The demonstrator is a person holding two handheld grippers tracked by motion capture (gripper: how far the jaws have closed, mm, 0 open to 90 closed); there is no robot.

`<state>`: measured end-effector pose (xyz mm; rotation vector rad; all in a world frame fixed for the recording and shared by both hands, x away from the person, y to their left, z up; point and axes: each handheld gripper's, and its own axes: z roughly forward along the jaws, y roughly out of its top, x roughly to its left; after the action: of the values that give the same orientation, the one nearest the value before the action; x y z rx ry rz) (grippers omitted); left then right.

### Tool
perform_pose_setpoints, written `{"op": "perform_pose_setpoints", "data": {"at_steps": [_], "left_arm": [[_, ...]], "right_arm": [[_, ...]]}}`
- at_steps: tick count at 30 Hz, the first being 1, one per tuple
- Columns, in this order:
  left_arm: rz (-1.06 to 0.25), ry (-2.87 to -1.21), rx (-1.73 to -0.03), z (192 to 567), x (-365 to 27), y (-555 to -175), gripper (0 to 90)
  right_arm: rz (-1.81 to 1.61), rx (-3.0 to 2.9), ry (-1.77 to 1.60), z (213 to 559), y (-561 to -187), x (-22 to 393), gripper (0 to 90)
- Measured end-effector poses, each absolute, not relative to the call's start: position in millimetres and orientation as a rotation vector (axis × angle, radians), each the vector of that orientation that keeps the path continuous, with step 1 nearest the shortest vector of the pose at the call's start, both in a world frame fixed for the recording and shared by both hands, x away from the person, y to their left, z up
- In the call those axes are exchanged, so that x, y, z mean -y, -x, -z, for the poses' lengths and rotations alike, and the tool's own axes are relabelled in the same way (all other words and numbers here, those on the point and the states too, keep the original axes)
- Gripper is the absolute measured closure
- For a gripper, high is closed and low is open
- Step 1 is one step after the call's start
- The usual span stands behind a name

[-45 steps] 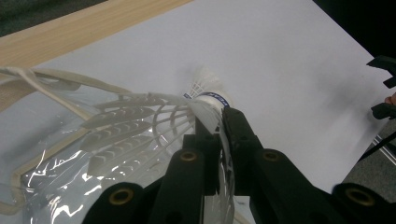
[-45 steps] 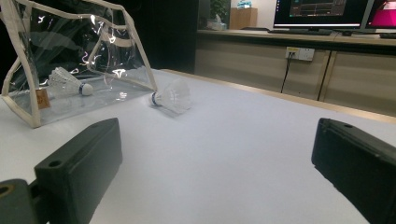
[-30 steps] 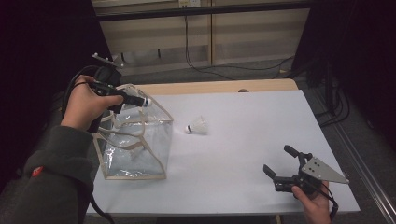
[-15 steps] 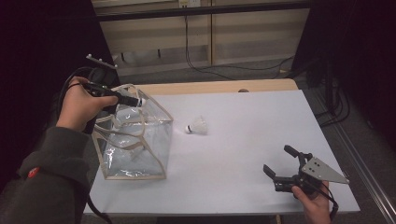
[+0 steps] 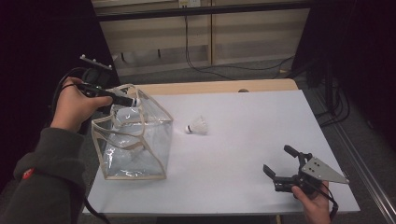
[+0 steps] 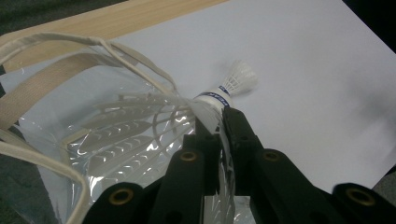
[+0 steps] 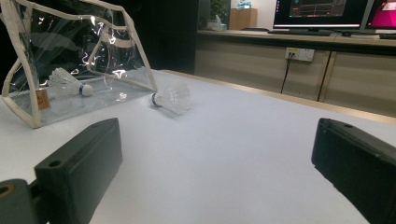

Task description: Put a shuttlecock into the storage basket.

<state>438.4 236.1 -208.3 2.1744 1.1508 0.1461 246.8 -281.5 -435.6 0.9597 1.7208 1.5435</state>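
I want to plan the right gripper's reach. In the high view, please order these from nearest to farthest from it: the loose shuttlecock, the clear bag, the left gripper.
1. Loose shuttlecock: mid-table, up and left of the right gripper.
2. Clear bag: left side of the table.
3. Left gripper: above the bag's top, far left.

Open table (image 5: 243, 158) right of the clear bag (image 5: 135, 144) (one shuttlecock (image 5: 197, 126) lies there).
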Motion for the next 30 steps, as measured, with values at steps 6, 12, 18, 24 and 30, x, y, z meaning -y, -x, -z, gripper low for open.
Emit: {"op": "perform_pose_setpoints", "data": {"at_steps": [6,12,18,24,30], "left_arm": [[-0.158,-2.174,-1.159,209.2,-239.3,-439.1,85.6],[-0.165,-2.166,-1.177,212.2,-242.9,-441.5,85.6],[-0.164,-2.157,-1.198,216.2,-245.7,-444.0,85.6],[-0.168,-2.162,-1.217,219.6,-249.5,-447.0,85.5],[-0.186,-2.143,-1.24,222.9,-251.4,-449.7,85.4]], "right_arm": [[-1.543,-1.721,-0.959,435.5,-246.8,281.5,1.8],[-1.543,-1.721,-0.959,435.5,-246.7,281.5,1.8],[-1.543,-1.718,-0.962,435.5,-246.6,281.7,1.8],[-1.545,-1.716,-0.96,435.4,-246.7,281.7,1.8],[-1.542,-1.718,-0.962,435.3,-246.5,282.2,1.8]]}}
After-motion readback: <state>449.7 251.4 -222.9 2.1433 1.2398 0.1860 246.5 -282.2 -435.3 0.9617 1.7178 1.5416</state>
